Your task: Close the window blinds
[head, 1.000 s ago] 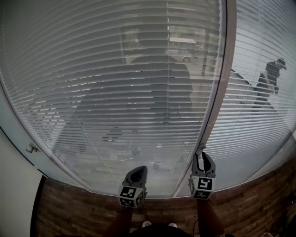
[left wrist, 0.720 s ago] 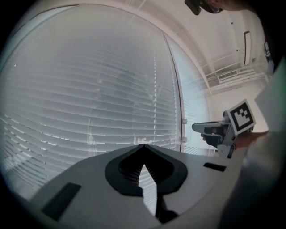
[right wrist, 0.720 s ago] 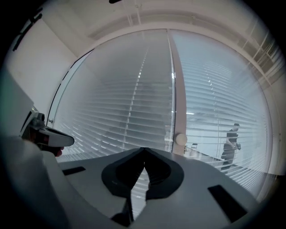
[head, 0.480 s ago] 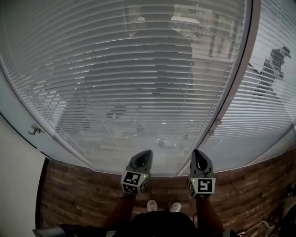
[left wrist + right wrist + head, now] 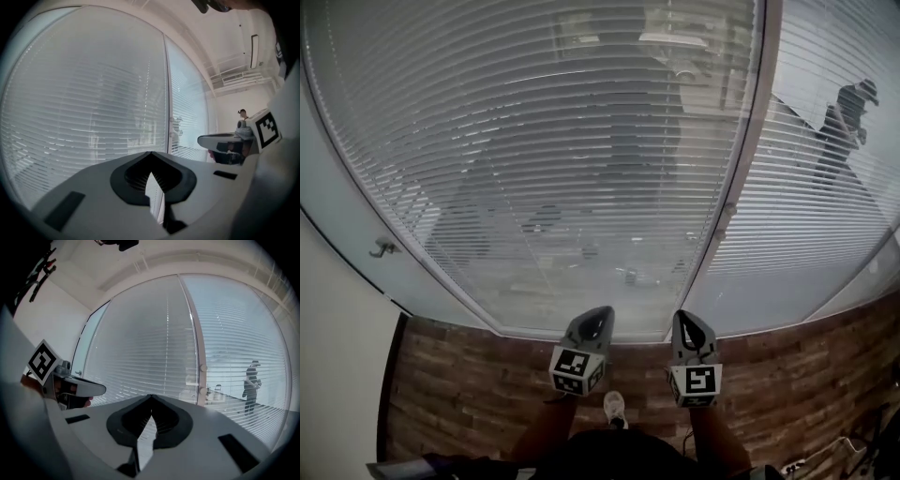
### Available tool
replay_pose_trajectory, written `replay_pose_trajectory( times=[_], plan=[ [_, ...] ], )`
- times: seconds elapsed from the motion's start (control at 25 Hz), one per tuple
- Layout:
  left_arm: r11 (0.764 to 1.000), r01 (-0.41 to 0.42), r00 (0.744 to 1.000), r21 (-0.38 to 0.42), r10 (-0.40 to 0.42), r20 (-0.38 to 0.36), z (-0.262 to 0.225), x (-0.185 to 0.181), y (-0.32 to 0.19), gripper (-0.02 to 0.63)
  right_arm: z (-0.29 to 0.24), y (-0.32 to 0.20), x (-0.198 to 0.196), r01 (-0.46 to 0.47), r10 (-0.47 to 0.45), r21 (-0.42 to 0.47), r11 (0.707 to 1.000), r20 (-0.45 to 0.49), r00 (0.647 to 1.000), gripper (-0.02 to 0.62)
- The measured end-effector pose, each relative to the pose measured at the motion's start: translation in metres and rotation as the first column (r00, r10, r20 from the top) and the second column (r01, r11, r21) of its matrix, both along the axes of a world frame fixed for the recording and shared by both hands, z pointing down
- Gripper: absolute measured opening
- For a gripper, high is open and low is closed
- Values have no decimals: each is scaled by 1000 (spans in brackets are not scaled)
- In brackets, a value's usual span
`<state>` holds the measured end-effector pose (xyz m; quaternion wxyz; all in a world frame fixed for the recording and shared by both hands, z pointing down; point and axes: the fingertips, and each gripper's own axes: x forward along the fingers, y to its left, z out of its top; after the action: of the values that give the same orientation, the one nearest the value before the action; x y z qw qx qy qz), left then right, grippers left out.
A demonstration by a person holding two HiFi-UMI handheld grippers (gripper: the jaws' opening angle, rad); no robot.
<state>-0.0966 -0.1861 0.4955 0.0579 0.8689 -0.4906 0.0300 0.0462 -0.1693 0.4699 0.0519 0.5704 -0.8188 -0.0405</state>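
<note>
White slatted blinds (image 5: 544, 150) hang behind the glass of the wide window, their slats partly tilted, with dim shapes showing through. A second blind (image 5: 806, 206) covers the pane right of the white mullion (image 5: 742, 169), which carries small round knobs (image 5: 727, 212). My left gripper (image 5: 600, 312) is shut and empty, held short of the sill. My right gripper (image 5: 685, 318) beside it is shut too, with nothing between its jaws. The left gripper view shows the shut left gripper (image 5: 151, 153) pointing at the blinds (image 5: 84, 117). In the right gripper view the right gripper (image 5: 151, 396) faces the mullion knobs (image 5: 203, 367).
Brick-patterned flooring (image 5: 459, 394) runs below the window. A small handle (image 5: 382, 248) sits on the frame at the left. A person (image 5: 844, 117) in a hat shows through the right pane. The wearer's shoe (image 5: 614, 408) is by the grippers.
The right gripper, open at the mullion's knob a second ago, has shut empty. Both grippers have drawn back from the window towards me.
</note>
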Motion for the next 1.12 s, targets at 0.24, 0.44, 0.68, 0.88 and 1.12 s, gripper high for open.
replay_pose_trajectory(
  times=[0.24, 0.44, 0.68, 0.88, 1.12],
  plan=[
    [998, 40, 999, -48, -39, 10, 20, 8, 89, 0, 19, 82, 12, 16, -16, -16, 1000, -26, 1000, 3],
    [996, 56, 998, -66, -57, -6, 18, 2, 139, 0, 24, 128, 10, 20, -21, -33, 999, -10, 1000, 3],
    [996, 82, 997, -22, -82, 6, 1, 0, 173, 0, 18, 163, 22, 6, -6, -6, 1000, 12, 1000, 3],
    [994, 99, 995, -51, -99, 3, 20, -25, 188, 0, 28, 174, 6, 21, -20, 24, 999, -21, 1000, 3],
    [993, 106, 994, -48, -106, 0, 13, -55, 208, 0, 20, 189, -26, -3, 4, -48, 999, 15, 1000, 3]
  ],
)
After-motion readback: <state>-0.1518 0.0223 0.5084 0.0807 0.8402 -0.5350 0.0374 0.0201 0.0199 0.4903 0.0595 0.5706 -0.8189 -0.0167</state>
